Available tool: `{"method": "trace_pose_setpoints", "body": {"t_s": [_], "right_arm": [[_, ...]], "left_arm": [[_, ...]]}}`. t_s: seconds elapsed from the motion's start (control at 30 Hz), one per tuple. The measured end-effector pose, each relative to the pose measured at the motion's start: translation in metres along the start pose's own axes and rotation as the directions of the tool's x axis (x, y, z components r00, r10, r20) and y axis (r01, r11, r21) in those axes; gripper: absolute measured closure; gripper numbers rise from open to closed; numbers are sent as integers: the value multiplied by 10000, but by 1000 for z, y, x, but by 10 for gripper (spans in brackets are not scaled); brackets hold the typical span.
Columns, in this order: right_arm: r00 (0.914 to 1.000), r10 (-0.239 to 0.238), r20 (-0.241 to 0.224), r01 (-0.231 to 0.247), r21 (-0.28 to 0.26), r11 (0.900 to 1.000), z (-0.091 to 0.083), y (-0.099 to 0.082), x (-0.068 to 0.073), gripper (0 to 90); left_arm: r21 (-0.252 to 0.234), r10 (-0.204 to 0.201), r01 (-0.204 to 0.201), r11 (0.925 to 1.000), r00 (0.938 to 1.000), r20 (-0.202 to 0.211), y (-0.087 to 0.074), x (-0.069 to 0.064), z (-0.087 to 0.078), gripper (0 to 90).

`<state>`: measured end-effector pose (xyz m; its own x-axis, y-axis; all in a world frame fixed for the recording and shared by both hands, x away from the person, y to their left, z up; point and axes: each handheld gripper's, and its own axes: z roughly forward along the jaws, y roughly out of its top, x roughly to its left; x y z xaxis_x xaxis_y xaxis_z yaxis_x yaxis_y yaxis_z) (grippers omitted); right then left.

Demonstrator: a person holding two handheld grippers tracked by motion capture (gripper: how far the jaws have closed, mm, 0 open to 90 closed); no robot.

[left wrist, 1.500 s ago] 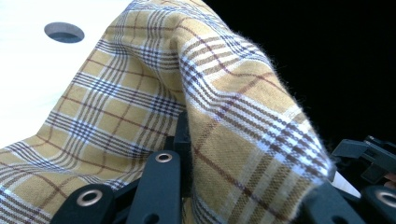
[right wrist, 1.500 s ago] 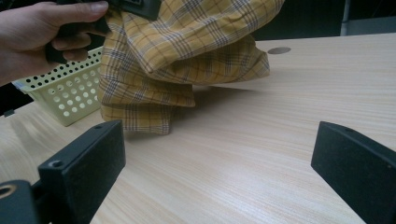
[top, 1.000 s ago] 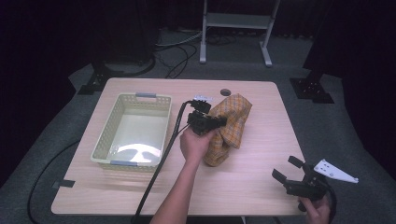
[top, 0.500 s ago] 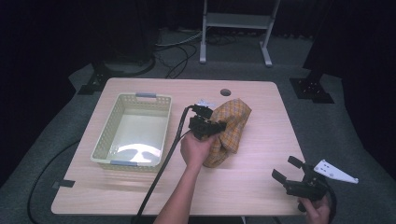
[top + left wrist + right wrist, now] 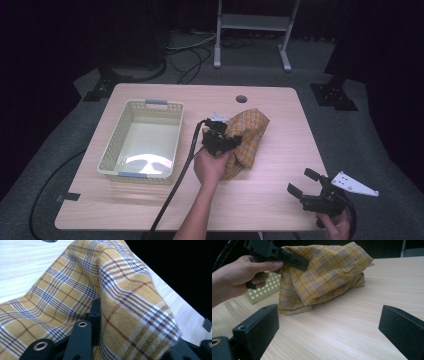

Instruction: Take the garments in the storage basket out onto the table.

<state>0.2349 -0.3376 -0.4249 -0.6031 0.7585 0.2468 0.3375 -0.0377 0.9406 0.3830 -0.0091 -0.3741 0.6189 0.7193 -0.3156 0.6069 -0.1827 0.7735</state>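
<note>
A yellow plaid cloth (image 5: 251,131) lies bunched on the wooden table (image 5: 270,200), right of the middle. My left gripper (image 5: 233,143) is at the cloth's left side and pinches a raised fold. In the left gripper view the plaid cloth (image 5: 120,302) fills the gap at the left gripper (image 5: 135,330); its jaws have just been opening slightly with the fold still between them. From the right gripper view the cloth (image 5: 324,272) hangs from the left gripper (image 5: 288,258). My right gripper (image 5: 304,182) hovers open at the table's near right corner, its jaws (image 5: 332,325) wide apart with nothing between them.
A pale green perforated basket (image 5: 107,155) stands on the table's left half, and its wall (image 5: 262,291) shows behind the hand. A round cable hole (image 5: 241,99) sits near the far edge. A metal stand (image 5: 250,30) is on the floor beyond the table.
The left gripper has shifted a little toward the near edge with the cloth's fold, and the cloth's heap has sagged with it. The right gripper has stayed in place.
</note>
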Motion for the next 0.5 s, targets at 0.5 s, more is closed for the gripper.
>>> {"method": "trace_pose_setpoints", "body": {"t_s": [0.5], "right_arm": [[9999,-164,-3,164,293,9994,4,-1,2,28]], "left_arm": [[-527,-129,118,9985,9997,-211,-11,-1,-3,493]]}}
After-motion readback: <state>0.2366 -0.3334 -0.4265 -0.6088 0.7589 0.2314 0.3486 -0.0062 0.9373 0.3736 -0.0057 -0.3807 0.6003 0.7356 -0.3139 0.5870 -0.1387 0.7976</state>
